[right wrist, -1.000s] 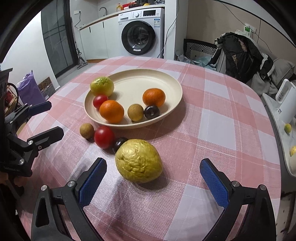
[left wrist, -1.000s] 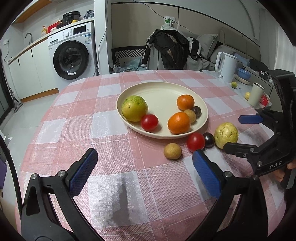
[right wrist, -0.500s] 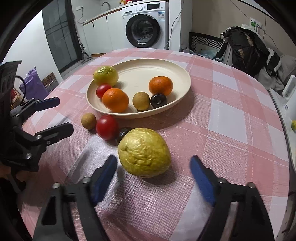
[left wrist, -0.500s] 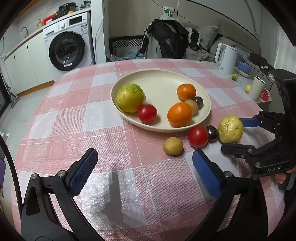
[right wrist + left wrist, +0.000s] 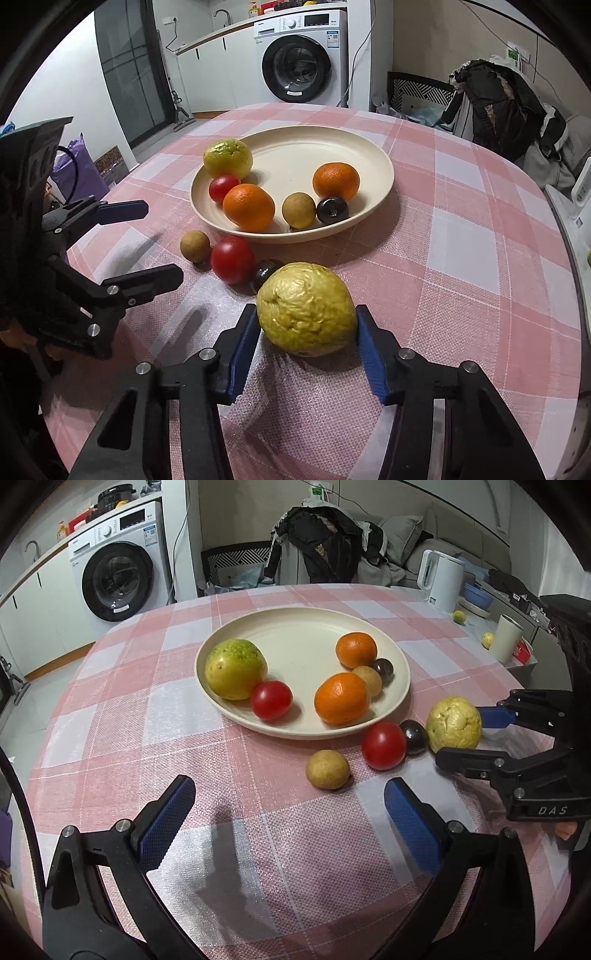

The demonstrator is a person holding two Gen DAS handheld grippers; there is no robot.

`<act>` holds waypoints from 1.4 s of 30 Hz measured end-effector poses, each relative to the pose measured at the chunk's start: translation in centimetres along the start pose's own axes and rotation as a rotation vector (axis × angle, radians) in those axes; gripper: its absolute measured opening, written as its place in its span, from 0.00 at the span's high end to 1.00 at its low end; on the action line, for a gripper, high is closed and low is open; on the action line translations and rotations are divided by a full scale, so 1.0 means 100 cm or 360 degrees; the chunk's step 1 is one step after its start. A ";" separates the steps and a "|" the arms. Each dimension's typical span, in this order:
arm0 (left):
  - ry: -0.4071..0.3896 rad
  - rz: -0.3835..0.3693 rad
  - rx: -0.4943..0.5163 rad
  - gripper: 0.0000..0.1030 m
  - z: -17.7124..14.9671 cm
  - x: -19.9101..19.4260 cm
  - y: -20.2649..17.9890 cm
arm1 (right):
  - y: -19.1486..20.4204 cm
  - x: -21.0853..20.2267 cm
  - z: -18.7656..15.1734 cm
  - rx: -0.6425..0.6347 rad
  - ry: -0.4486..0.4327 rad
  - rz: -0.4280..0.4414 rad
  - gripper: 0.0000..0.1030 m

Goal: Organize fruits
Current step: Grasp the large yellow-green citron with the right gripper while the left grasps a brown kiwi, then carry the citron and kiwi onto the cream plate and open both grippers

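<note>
Guava [image 5: 306, 308] sits between the right gripper [image 5: 306, 328] pads on the tablecloth, jaws closed against its sides (long axis crosswise); plate [image 5: 373, 206] lies ahead-left. Left gripper [image 5: 288, 812] hovers wide open, empty.

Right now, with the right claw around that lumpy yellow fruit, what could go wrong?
1. The right claw grips the yellow fruit only at its sides on a rounded, bumpy skin; it may slip or roll out on lifting.
2. The dark plum and red tomato sit right beside it; a sideways drag could knock them rolling across the tablecloth.
3. The plate already holds six fruits near its front rim, so a drop there could bump them.
</note>
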State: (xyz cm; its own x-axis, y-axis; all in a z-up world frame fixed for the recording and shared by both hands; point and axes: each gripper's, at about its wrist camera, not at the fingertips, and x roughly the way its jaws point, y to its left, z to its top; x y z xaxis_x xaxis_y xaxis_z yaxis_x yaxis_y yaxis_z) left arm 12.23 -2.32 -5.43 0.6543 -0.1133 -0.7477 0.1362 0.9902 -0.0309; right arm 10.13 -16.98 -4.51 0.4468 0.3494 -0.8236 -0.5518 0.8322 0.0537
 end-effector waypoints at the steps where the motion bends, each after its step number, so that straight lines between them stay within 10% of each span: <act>1: 0.0002 -0.0003 -0.0006 0.01 0.000 0.001 0.000 | 0.000 -0.001 0.000 0.0001 -0.0007 -0.0002 0.49; 7: 0.0014 0.0007 -0.0001 0.03 0.006 0.009 -0.001 | -0.002 -0.012 0.002 0.0015 -0.0067 0.0001 0.49; 24: 0.0074 -0.0138 0.0073 0.74 0.007 0.018 -0.011 | -0.008 -0.024 0.006 0.0025 -0.0141 0.0001 0.50; 42: -0.0062 -0.0114 0.0109 0.74 0.008 -0.006 -0.013 | -0.011 -0.036 0.008 0.0046 -0.0214 -0.0004 0.50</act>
State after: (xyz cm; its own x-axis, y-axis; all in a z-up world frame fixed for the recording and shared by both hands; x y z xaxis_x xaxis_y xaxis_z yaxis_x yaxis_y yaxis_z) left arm 12.29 -3.63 -4.38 0.6694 -0.1882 -0.7187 0.2334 0.9717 -0.0371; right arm 9.72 -18.77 -1.16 0.5398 0.4003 -0.7406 -0.5311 0.8445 0.0693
